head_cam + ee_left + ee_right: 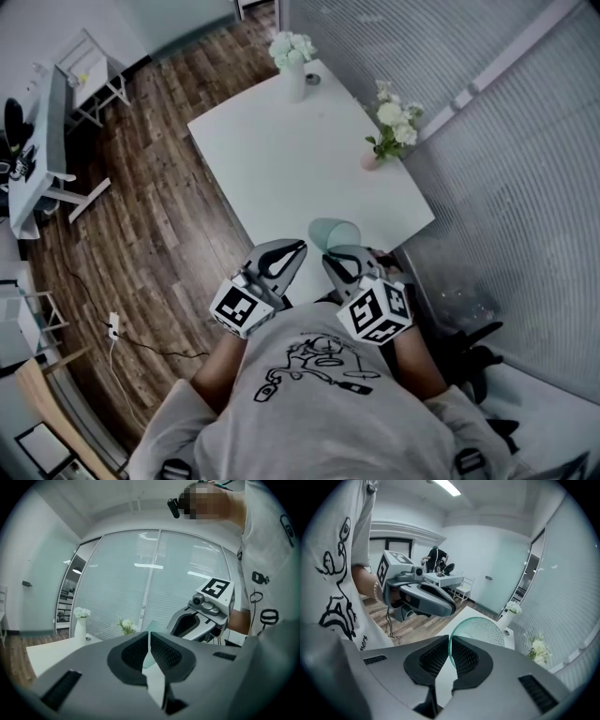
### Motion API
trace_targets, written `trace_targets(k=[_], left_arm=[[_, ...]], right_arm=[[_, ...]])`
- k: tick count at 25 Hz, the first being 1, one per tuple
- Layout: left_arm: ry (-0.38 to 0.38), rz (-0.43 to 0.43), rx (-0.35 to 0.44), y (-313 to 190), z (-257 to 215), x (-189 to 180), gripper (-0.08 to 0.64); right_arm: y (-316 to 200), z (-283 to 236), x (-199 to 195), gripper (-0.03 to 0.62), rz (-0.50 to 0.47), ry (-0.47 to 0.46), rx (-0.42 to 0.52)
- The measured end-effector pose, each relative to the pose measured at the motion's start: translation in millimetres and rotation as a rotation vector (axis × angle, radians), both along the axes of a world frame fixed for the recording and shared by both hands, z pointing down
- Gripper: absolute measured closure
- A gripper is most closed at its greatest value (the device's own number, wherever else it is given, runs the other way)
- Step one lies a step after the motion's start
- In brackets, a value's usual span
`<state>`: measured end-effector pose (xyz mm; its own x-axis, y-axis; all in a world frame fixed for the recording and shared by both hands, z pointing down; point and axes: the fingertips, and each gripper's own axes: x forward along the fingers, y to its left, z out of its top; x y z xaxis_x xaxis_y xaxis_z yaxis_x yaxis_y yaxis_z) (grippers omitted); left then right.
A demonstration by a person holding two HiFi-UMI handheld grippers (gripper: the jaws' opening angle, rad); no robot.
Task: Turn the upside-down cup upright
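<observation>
Both tools pinch the cup (335, 232) above the desk (281, 159): right tool (339, 255) clamps its rim, left tool (300, 247) its left edge, cup just beyond both tips.

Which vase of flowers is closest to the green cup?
The little pink vase at the right edge of the table. The tall white vase stands at the far corner, farther from the cup.

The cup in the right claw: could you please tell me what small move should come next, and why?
Probably roll the right claw so the cup turns mouth-up. The claw pinches the rim, the cup is tilted over the table, and the left claw is shut and empty.
</observation>
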<state>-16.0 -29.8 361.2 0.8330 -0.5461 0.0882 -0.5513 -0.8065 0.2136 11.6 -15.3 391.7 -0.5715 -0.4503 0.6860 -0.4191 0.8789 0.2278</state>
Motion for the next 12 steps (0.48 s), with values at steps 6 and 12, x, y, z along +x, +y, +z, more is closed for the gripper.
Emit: trace_targets(k=[6, 12], left_arm=[[0.01, 0.058, 0.015, 8.0, -4.8, 1.5, 0.461], [0.019, 0.083, 0.009, 6.7, -7.8, 1.7, 0.436]], right_arm=[[-3.2, -6.6, 8.5, 0.546, 0.054, -0.218, -0.102], [-0.6, -25.6, 11.5, 0.546, 0.047, -0.502, -0.262]])
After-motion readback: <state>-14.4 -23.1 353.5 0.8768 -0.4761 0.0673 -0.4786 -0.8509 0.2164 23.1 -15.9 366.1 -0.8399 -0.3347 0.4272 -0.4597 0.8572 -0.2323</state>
